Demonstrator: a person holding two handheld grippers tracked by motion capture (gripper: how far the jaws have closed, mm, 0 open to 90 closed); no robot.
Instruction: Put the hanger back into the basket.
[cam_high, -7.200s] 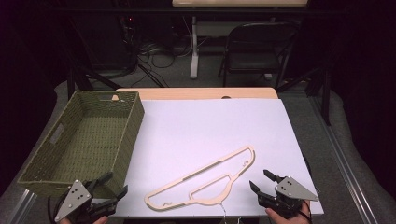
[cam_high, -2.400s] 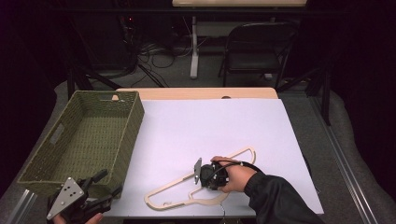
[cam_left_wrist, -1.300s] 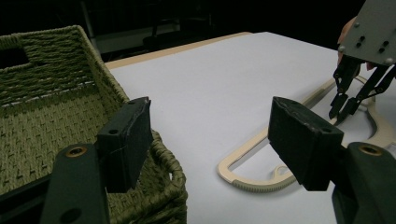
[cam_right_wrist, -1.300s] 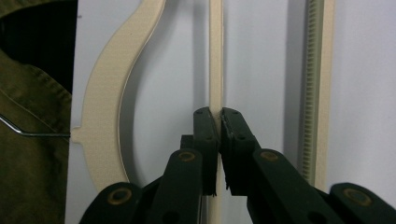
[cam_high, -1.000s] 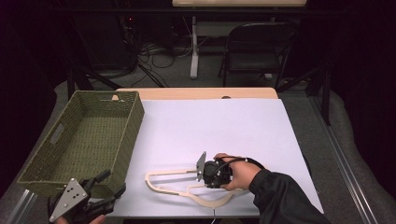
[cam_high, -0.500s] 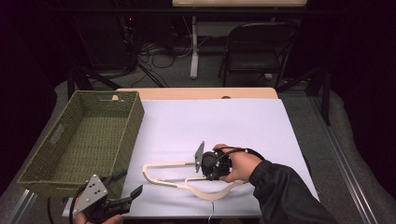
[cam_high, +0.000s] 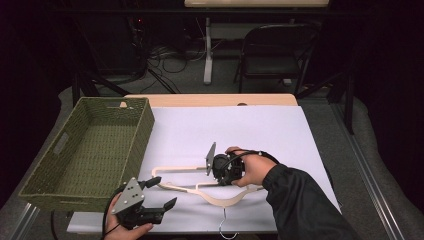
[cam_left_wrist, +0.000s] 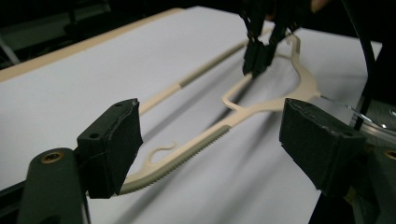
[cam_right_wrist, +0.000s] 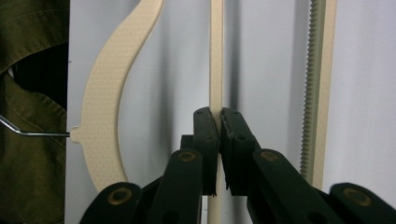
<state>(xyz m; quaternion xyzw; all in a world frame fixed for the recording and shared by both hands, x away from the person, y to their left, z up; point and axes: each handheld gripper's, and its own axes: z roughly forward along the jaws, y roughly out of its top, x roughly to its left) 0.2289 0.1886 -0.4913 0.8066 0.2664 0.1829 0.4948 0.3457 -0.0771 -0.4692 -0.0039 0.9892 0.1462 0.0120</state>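
Two claws are seen over the white tabletop. A thin inner bar of the cream hanger is pinched between the closed jaws of the right claw, near the tabletop's middle, with the hanger's metal hook pointing to 6 o'clock. The left claw, at 7 o'clock, has just been opening; its jaws stand wide with nothing gripped, beside the hanger's left tip. A green woven basket is set at 9 o'clock.

The right gripper has its jaws clamped tight, wrist bent inward, sleeve stretched forward. The left gripper, jaws just opened wide, sits low.
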